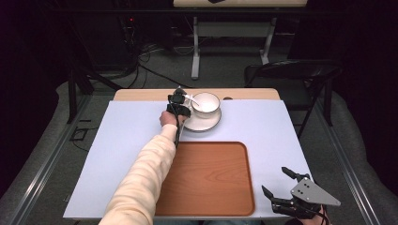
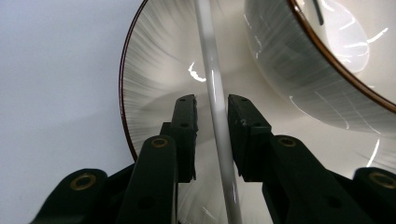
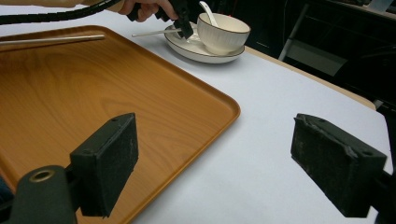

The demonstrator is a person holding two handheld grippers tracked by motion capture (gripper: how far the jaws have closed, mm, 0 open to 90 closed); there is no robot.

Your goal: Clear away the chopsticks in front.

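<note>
The left gripper (image 1: 180, 104) reaches far across the table on an outstretched arm in a cream sleeve (image 1: 141, 180), its jaws set either side of a thin white spoon handle (image 2: 215, 100) above the plate (image 1: 202, 123), narrowly parted, not quite pinching. One bowl (image 1: 206, 104) sits on that one plate. The right gripper (image 1: 280, 186) rests near the table's front edge, jaws spread wide, beside one wooden tray (image 1: 206, 178).
</note>
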